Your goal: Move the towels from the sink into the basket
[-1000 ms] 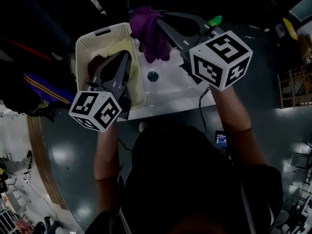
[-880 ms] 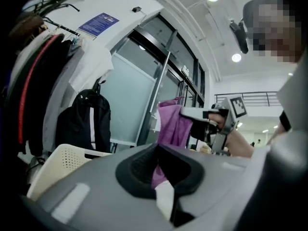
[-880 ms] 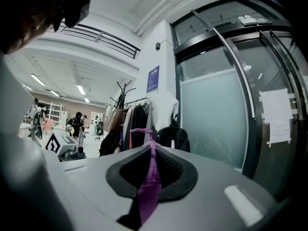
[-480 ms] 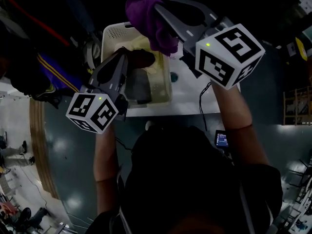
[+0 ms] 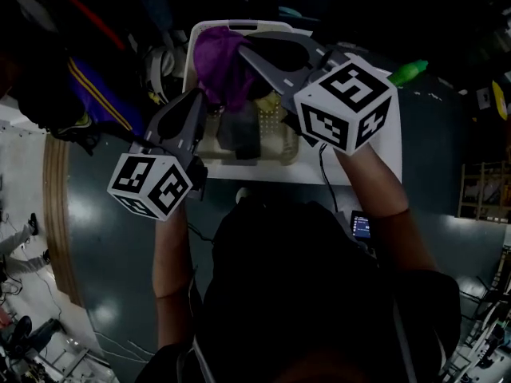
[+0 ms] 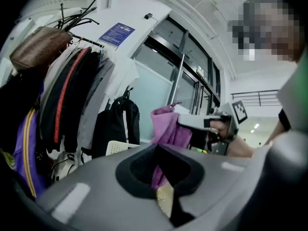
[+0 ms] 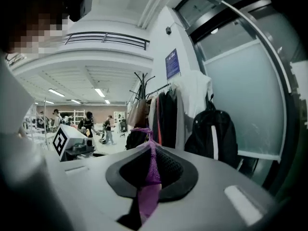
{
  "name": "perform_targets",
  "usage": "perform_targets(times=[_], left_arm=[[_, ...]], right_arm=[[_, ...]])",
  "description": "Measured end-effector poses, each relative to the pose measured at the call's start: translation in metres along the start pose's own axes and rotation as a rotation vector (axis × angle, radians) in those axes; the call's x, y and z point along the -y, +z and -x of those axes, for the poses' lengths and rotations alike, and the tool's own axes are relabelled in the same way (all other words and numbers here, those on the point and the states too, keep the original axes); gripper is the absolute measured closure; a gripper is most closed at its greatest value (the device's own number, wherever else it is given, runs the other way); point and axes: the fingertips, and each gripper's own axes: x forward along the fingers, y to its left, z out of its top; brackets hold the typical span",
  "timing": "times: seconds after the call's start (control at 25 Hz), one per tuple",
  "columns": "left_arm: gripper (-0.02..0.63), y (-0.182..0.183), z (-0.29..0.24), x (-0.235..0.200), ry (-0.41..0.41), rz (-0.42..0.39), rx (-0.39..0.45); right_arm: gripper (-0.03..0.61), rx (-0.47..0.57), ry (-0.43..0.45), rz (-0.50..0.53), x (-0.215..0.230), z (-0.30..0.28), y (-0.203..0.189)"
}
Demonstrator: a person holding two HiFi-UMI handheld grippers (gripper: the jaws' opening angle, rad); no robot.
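- Purple cloth towel (image 5: 217,66) is hanging over the white perforated plastic basket (image 5: 247,25); we are clenching our right gripper (image 5: 242,49) fingers (image 5: 271,62) on it.
- We are holding our left gripper (image 5: 197,96) at the basket's left rim, fingers clenched together, empty.

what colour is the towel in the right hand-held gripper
Purple. The towel shows best in the head view.

Left arm (image 5: 172,250) and right arm (image 5: 382,202) reach forward. Left gripper (image 5: 200,96) has its jaws together; right gripper (image 5: 243,48) pinches a towel (image 5: 214,66).
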Motion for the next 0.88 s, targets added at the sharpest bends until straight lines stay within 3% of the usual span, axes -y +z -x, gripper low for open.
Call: perform_targets(times=[0.16,0.44,0.76,0.88], left_arm=[[0.604,-0.015,0.012,-0.012,0.039,0.026,-0.015],[0.604,-0.036,0.032,-0.021,0.069,0.065,-0.053],[0.604,-0.047,0.042,-0.031,0.102,0.082,-0.063],[0.604,-0.046,0.045,-0.037,0.101,0.088,-0.067]], right_arm=[[0.552,-0.107,0.073,-0.059,-0.021,-0.014,-0.049],[0.551,-0.261,0.163,-0.045,-0.051,-0.023,-0.106],[0.548,-0.314,0.213,-0.041,-0.064,-0.032,-0.134],[0.517,-0.314,0.204,-0.039,-0.067,-0.038,-0.134]])
